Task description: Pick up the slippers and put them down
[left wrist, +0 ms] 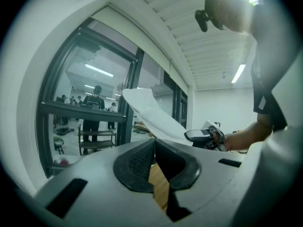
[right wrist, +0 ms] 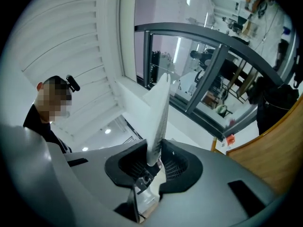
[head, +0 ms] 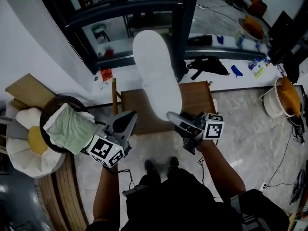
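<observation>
The right gripper (head: 176, 121) (right wrist: 154, 162) clamps the lower edge of a white slipper (head: 156, 76) (right wrist: 159, 119) (left wrist: 152, 113), which stands raised over a wooden table (head: 198, 98). The left gripper (head: 126, 121) (left wrist: 154, 143), beside it, is closed with nothing between its jaws.

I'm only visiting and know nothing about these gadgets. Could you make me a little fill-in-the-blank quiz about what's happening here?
1. The right gripper grips a slipper whose colour is ___.
2. The left gripper has ___ between its jaws.
3. Beneath the slipper stands a table made of ___.
4. The flower-shaped cushion has a ___ centre.

Missing words: white; nothing; wood; yellow.
</observation>
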### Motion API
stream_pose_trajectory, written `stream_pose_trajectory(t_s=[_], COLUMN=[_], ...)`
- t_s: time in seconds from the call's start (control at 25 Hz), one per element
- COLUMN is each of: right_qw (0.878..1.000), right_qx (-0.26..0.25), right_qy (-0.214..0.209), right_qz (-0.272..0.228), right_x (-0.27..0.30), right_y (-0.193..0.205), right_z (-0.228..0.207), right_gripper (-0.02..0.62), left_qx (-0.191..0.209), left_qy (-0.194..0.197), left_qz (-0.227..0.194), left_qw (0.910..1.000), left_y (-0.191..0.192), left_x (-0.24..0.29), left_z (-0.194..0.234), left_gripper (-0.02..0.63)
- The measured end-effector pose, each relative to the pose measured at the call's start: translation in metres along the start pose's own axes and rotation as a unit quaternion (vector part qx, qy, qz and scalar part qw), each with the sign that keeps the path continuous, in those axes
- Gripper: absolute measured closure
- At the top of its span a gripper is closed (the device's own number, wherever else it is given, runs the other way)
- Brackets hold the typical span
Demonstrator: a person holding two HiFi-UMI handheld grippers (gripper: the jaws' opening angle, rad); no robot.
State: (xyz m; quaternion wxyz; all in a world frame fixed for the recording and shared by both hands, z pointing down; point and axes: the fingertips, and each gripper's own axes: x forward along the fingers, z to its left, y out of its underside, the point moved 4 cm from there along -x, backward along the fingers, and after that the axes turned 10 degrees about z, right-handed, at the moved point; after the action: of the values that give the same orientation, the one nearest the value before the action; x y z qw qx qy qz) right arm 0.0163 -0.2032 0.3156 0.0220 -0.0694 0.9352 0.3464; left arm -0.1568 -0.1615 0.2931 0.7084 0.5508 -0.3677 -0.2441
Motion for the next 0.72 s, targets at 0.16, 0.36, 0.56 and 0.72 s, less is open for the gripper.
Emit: stream_pose_trajectory(t_s=[0.16,0.36,0.56,0.72], right_qw=[1.000,0.998,0.995,0.991], right_qx=[0.025,0.064,0.094,0.124], right_qy=[0.009,0.022,0.034,0.043], right_qz=[0.001,-0.006,-0.006,-0.007], right_x=[0.004,0.008,0.006,-0.001], right_y=[0.009,0.022,0.042,0.063], right_z=[-0.023,-0.057,-0.090,-0.114], right_gripper=[0.509,0.509,0.509,0.509], left_qx=[-0.021,-0.047,-0.077,-0.094], left_qy=[0.000,-0.012,-0.025,-0.027], left_qz=[0.014,0.025,0.037,0.052], left_qw=[0.9997,0.9985,0.9961,0.9939], left_y=[0.020,0.048,0.084,0.114], left_x=[0.009,0.019,0.033,0.045], left_z=[0.010,0.028,0.038,0.037], left_gripper=[0.594,0.594,0.594,0.594])
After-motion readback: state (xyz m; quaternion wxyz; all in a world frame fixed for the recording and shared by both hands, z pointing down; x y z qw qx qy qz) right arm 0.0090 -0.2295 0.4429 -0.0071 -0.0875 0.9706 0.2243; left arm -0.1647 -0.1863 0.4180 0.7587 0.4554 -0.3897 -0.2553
